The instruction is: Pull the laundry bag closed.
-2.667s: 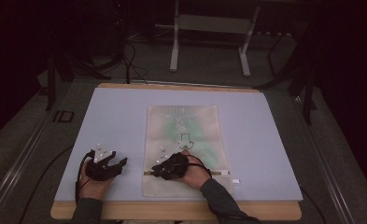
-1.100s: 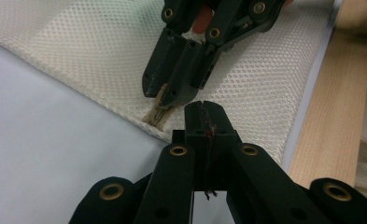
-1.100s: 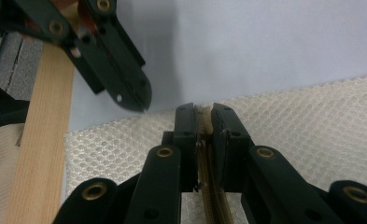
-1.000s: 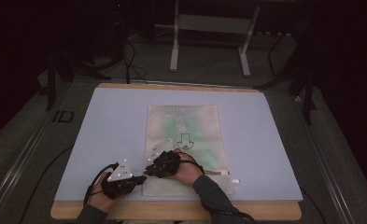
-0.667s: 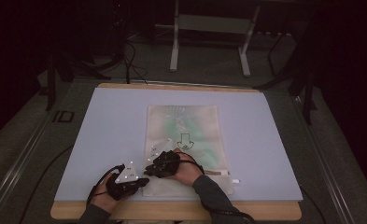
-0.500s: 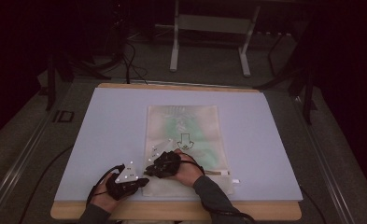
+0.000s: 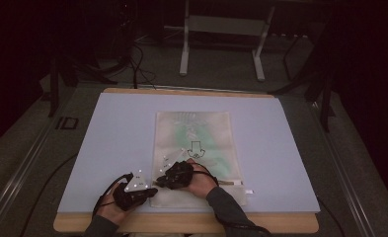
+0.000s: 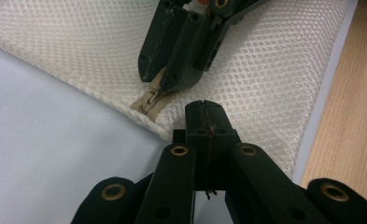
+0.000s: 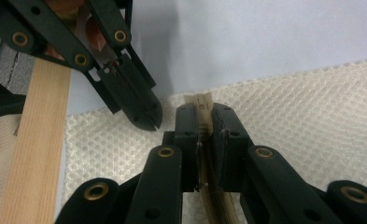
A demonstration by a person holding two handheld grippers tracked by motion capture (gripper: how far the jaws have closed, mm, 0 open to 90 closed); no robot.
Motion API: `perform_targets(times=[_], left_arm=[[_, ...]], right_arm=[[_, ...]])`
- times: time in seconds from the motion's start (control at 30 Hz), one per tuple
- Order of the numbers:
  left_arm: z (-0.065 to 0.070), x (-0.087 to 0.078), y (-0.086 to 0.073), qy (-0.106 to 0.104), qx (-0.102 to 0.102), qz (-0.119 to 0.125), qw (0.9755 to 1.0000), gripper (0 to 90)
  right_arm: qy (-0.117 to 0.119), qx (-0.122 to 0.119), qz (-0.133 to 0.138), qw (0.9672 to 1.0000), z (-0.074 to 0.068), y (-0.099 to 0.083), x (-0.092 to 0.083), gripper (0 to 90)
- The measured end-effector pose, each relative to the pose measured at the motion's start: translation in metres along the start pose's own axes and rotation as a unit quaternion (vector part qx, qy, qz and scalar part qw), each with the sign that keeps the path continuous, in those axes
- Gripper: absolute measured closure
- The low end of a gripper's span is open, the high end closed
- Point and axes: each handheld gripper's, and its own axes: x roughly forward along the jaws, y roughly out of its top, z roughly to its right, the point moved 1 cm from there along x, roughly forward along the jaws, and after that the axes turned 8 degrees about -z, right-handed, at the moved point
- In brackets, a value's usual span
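Mesh bag (image 7: pixel 196 148) lies mid-desk, zipper end at its front-left corner; right gripper (image 9: pixel 203 122) is clamped on the zipper pull (image 9: pixel 201 101), left gripper (image 8: pixel 203 116) pinches the mesh corner beside it, so next likely a steady sideways pull along the zipper.

This looks like a lab or test room rather than a home. A wooden table (image 7: pixel 181 224) under a pale mat (image 7: pixel 122 133) stands on grey carpet (image 7: pixel 221 69) in a dim room, with loose cables (image 7: pixel 137 59) and a metal stand (image 7: pixel 221 29) behind it.
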Motion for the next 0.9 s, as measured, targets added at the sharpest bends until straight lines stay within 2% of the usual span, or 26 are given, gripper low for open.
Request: perform_targets(times=[0.43,0.6,0.7,0.8,0.9], left_arm=[[-0.001,-0.001,0.002,-0.001,-0.003,-0.011,0.9999,90.0],[0.002,-0.001,0.003,0.009,-0.001,-0.012,0.9999,89.9],[0.003,0.0,0.002,0.013,0.0,-0.007,0.9999,89.7],[0.002,-0.001,0.0,0.007,0.0,0.004,1.0,89.4],[0.002,-0.002,0.001,0.019,0.003,0.011,0.9998,89.2]], right_arm=[[-0.001,-0.004,-0.005,1.0,0.002,-0.01,-0.005,82.1],[0.0,0.0,-0.002,1.0,0.002,-0.012,-0.005,82.1],[-0.001,-0.002,-0.004,1.0,0.002,-0.011,-0.005,82.1],[0.0,-0.001,-0.001,1.0,0.002,-0.012,-0.005,82.1],[-0.001,-0.002,0.001,1.0,0.002,-0.012,-0.005,82.1]])
